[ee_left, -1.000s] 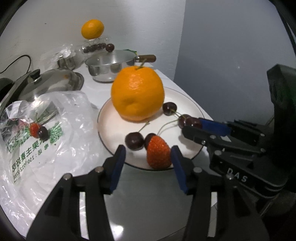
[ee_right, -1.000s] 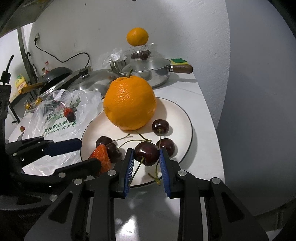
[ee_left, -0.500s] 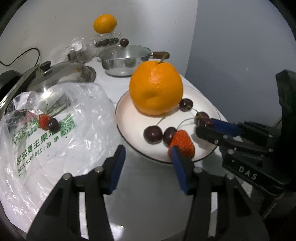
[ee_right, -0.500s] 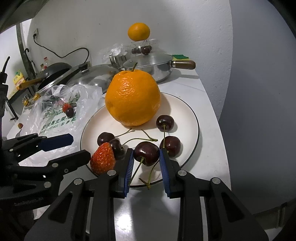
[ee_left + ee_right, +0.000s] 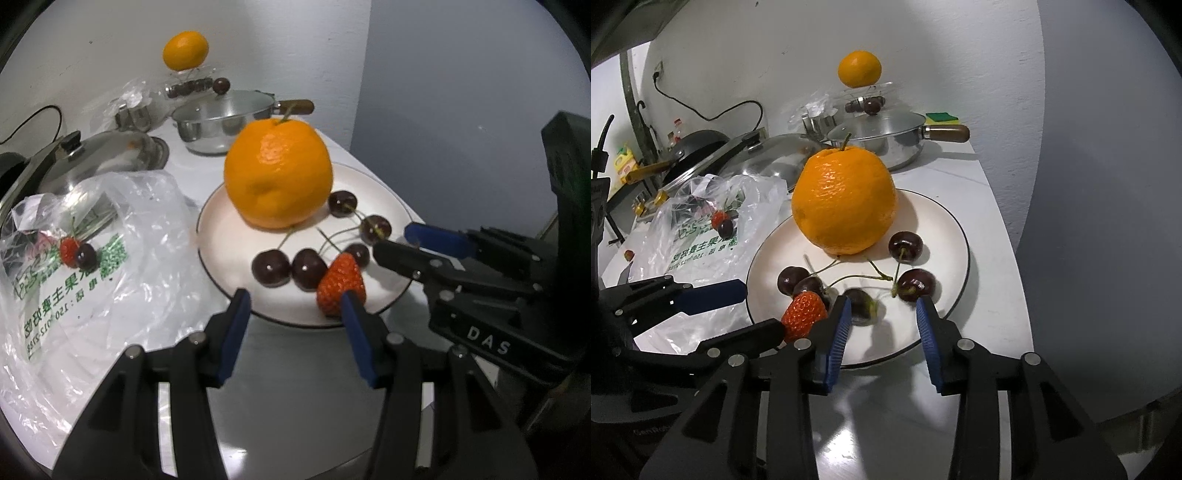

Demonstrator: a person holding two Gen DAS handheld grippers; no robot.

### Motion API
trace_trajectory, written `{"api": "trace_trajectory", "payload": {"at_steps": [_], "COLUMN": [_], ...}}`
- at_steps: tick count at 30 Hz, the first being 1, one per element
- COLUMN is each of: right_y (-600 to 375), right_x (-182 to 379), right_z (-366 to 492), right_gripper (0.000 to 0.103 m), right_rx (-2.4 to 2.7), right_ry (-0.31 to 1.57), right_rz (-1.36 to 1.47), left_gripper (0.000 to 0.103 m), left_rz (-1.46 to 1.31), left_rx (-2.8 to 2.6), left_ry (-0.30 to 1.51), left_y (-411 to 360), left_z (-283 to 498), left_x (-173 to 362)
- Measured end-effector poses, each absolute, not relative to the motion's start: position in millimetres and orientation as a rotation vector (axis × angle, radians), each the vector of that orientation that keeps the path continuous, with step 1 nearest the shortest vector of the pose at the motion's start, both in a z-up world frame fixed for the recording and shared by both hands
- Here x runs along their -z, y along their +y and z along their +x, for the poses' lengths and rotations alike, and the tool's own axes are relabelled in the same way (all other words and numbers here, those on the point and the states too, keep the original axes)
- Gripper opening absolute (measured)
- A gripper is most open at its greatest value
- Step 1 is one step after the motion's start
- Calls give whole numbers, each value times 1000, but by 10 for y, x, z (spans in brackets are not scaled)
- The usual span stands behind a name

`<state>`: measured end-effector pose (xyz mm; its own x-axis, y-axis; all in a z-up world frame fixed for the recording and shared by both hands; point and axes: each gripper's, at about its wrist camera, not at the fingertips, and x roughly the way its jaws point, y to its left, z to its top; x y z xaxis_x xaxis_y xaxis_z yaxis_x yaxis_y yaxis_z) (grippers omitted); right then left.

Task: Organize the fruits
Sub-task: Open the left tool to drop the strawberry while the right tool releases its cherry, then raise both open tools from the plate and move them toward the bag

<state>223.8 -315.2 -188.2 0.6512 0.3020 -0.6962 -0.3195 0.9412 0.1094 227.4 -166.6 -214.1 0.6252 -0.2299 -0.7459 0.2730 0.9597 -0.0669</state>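
plate (image 5: pixel 960 236): one orange (image 5: pixel 845 201), five cherries (image 5: pixel 905 246), one strawberry (image 5: pixel 803 310).

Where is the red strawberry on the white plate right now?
The red strawberry lies at the near edge of the white round plate, beside two dark cherries. In the left wrist view it sits just beyond the left tool's right-hand finger.

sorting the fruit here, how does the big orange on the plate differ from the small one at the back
The big orange sits on the plate among cherries and keeps a stem; the small orange perches on a clear container by the wall, no stem visible. The big one looks far larger, partly from nearness. Both are round and orange.
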Motion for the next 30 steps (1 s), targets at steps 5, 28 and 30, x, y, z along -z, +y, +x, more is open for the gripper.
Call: {"api": "trace_trajectory", "payload": {"at_steps": [5,28,30], "right_y": [-3174,-2888,-2840], "right_x": [1846,1581,1559], "right_z": [2220,2114,2109], "right_gripper": [39,41,48], "right_rx": [-349,-366,-366], "right_ry": [779,730,725], "right_rz": [-23,-56,-60], "left_gripper": [54,69,69], "left_rz": [49,-6,-11], "left_rx": [283,207,200], "left_ry": [823,733,725], "left_y": [-1647,-1189,-1123], "left_z": [2257,2099,2081], "left_x": [2072,1777,1749]}}
